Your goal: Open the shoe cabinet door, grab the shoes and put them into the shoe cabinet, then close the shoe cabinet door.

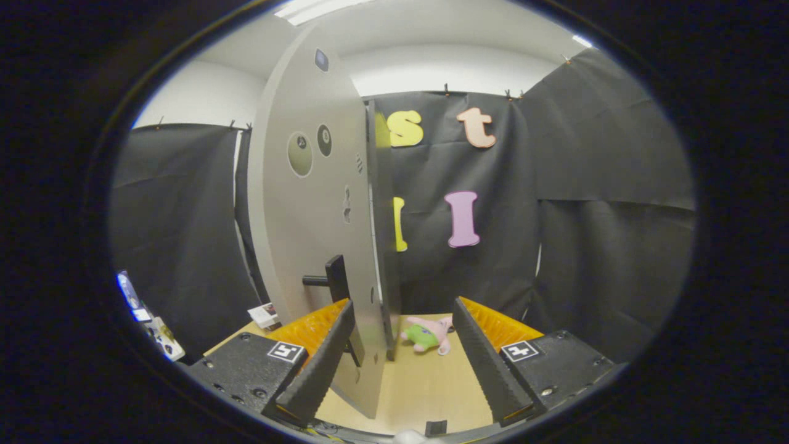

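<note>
While the tall grey cabinet door stands swung out edge-on, your tongs are spread wide around its lower edge.

You hold the door's thin edge between the fingers, nearer the left one, neither visibly pressing it; that suits pushing or pulling the panel, I judge. Its black lever handle sits just above the left finger. Beyond the fingers, a small pink-and-green plush toy lies on the pale wooden counter. I cannot make out any shoes.
</note>
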Tool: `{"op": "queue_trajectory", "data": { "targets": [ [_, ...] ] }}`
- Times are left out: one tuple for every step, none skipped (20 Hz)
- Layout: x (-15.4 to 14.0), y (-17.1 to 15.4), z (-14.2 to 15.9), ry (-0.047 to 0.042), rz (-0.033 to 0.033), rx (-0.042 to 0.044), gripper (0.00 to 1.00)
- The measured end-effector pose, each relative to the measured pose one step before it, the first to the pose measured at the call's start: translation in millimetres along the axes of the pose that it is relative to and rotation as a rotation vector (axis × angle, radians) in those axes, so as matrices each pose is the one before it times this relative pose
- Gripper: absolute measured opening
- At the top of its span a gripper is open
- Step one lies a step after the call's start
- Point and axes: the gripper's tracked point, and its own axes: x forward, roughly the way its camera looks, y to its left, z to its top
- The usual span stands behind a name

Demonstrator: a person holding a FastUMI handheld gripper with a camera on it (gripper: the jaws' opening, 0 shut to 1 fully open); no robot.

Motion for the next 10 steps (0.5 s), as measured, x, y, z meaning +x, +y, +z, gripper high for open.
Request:
{"op": "queue_trajectory", "data": {
  "targets": [
    [2.72, -0.94, 2.71, -0.00093, 0.02489, 0.00903, 1.00],
    [3.43, 0.94, -2.88, -0.00100, 0.02920, 0.01885, 1.00],
    [1.02, 2.01, -1.21, 0.01347, 0.01425, 0.01507, 1.00],
    [1.16, 4.45, -1.94, -0.00702, 0.00595, 0.00759, 1.00],
    [1.10, 2.87, -0.96, 0.01558, 0.00642, -0.02503, 0.99],
    [-0.58, 2.47, 3.79, -0.01335, -0.00098, -0.02193, 0.98],
    [3.04, 3.63, -0.96, 0.00053, -0.00115, -0.02949, 0.98],
    [1.24, 3.39, 1.93, -0.01500, -0.00196, -0.01875, 0.97],
    [4.99, 5.97, -0.56, 0.00237, 0.00421, -0.01793, 0.97],
    [4.38, 7.91, 2.37, -0.00212, 0.01050, -0.00546, 0.97]
  ]
}}
